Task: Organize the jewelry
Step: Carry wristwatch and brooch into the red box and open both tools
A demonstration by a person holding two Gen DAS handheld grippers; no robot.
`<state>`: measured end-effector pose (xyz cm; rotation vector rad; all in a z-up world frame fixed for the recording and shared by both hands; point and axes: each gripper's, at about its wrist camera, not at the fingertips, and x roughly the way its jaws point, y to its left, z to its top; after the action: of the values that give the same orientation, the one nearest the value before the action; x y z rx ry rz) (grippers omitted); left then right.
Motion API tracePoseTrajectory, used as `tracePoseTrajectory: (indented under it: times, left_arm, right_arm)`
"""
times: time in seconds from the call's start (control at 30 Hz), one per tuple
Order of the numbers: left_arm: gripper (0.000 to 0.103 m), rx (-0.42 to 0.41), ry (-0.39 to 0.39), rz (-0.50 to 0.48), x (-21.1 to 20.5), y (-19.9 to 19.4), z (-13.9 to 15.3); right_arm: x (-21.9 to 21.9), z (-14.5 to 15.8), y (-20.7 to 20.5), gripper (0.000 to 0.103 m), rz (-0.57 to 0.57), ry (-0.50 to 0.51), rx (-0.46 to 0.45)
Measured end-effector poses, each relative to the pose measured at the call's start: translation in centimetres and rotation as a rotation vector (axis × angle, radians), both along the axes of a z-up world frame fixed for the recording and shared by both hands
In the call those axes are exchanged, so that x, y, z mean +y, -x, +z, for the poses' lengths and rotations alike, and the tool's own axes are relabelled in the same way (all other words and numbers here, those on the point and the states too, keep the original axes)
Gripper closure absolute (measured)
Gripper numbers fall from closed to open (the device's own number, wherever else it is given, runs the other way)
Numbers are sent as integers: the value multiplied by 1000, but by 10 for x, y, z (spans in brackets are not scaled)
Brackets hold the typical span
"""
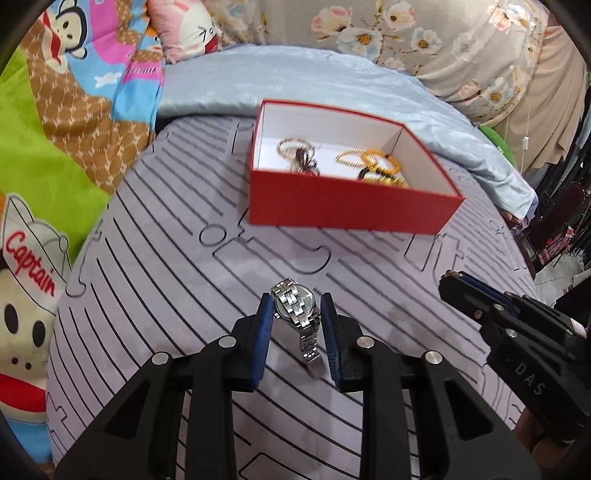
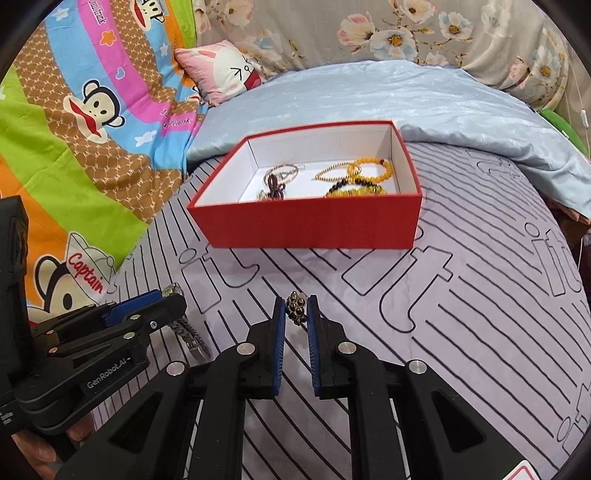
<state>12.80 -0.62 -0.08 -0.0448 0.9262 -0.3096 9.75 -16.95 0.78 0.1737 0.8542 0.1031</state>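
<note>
The left gripper [image 1: 297, 308] has its blue-padded fingers [image 1: 264, 332] closed narrowly on a silver metal-link wristwatch [image 1: 297, 310], gripped at the case, with the strap hanging down between the fingers. The right gripper [image 2: 296, 308] is pinched almost shut on a small dark-beaded gold-set jewelry piece [image 2: 296, 307], held at the very tips of its fingers [image 2: 279, 325]; whether it is a brooch or an earring is too small to tell. Both pieces appear lifted clear of the bed cover, and the two grippers sit near each other, side by side.

Just beyond them stands an open red cardboard box with a white lining [image 2: 306, 225]. Inside it already lie a thin rose-gold bangle [image 1: 295, 144], a yellow bead bracelet [image 2: 371, 170], a gold chain and some darker beaded pieces, loosely piled. So the sorting looks well advanced: several items are in, two are in hand, and what seems left is carrying both over the near wall and releasing them inside. No other loose jewelry shows on the cover.

The surface is a lilac bed cover with black line print [image 2: 480, 295], soft and slightly wrinkled. Around it are a pale blue quilt [image 2: 369, 92], a bright cartoon monkey blanket [image 2: 74, 129], a pink cartoon pillow [image 2: 225, 70] and a floral grey fabric [image 2: 443, 33].
</note>
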Motion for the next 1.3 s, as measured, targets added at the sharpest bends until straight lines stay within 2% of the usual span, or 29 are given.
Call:
tracePoseTrajectory:
  times: [0.33,0.73,1.03,1.3]
  left_arm:
    - [78,-107,-6,-23,-14,-15,44]
    - [78,-221,-34,-22,-42,-69,82]
    - [78,-243,-65,-17,-57,-117,85]
    - [78,-217,-82,-13,-67,-152,66]
  right_arm:
    - [-9,36,-15,93,4,4,-82]
    - [-26,68,-66,93,-25,30,-157]
    - [-36,68,-115,93,-25,30,-156]
    - [-40,43,-157,93,-26,22,-100]
